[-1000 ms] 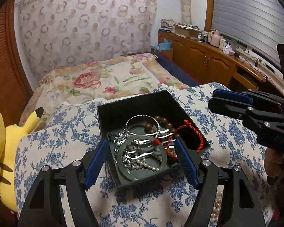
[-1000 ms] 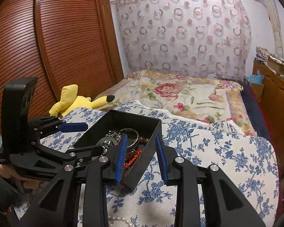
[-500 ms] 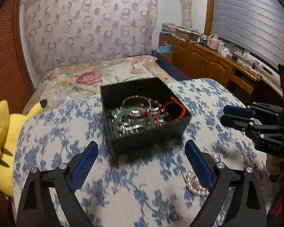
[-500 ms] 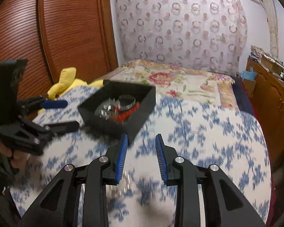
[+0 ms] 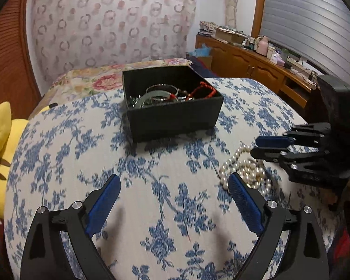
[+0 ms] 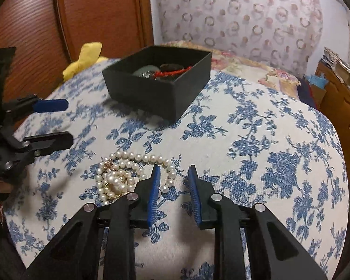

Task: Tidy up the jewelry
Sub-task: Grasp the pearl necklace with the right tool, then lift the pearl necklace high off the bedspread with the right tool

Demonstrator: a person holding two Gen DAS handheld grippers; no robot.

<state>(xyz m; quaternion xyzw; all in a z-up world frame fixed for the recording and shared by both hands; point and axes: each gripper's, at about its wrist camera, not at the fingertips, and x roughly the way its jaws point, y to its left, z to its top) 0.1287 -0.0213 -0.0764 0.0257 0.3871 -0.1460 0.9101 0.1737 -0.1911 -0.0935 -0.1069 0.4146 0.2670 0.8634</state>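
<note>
Left tool (image 5: pixel 173 187) spread wide, empty, right tool (image 6: pixel 173 175) narrowing over pearl necklace (image 6: pixel 128 175), ungripped

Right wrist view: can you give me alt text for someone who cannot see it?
The right gripper, jaws narrowly apart, sits low over a heaped pearl necklace on a blue floral cloth, with a few pearls lying between its fingers. Behind stands an open black box of jewelry; the left gripper is at the left edge, wide open.

A black box (image 5: pixel 175 116) sits on blue-flowered white cloth (image 5: pixel 151 186) beside white pearls (image 6: pixel 128 172).
</note>
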